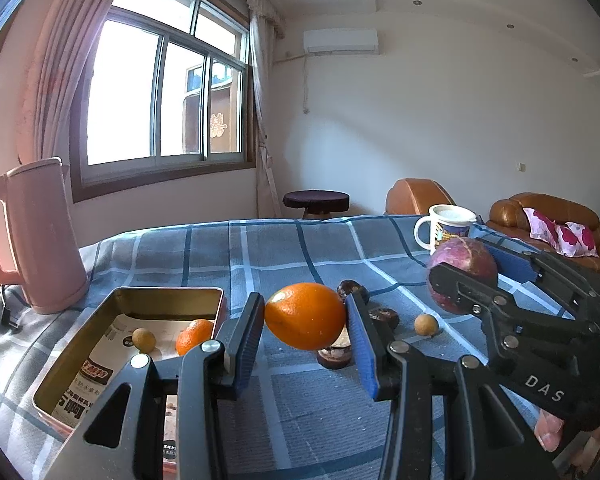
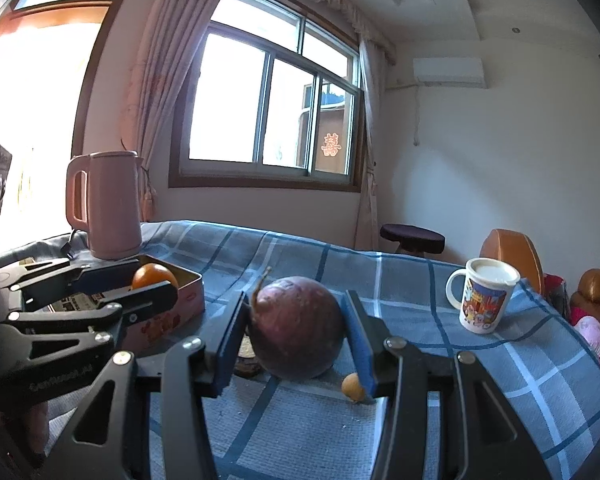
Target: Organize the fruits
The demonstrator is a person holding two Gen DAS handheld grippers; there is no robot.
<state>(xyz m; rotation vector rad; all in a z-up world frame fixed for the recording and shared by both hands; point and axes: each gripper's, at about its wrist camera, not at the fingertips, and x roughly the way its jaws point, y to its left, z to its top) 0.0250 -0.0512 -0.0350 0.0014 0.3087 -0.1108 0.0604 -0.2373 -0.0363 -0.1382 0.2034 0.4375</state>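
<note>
Left gripper (image 1: 306, 320) clamped on an orange (image 1: 305, 315), pads pressed to both its sides, fruit lifted clear of the cloth. Right gripper (image 2: 296, 330) closed round a purple passion fruit (image 2: 296, 326), stem tilted up-left, pads against both flanks. "DAS" legible on the right gripper's arm in the left view. Just beside the right pad, a small longan (image 2: 352, 387) on the cloth. Left of the orange, an open tin (image 1: 80, 344) holding a tangerine (image 1: 194, 336) and another longan (image 1: 143, 340), printed paper beneath, writing unreadable. Farther back, blue plaid tablecloth (image 1: 260, 248), pink kettle (image 1: 36, 236), cartoon mug (image 2: 485, 296). Beyond, window, curtains, brown sofa.
</note>
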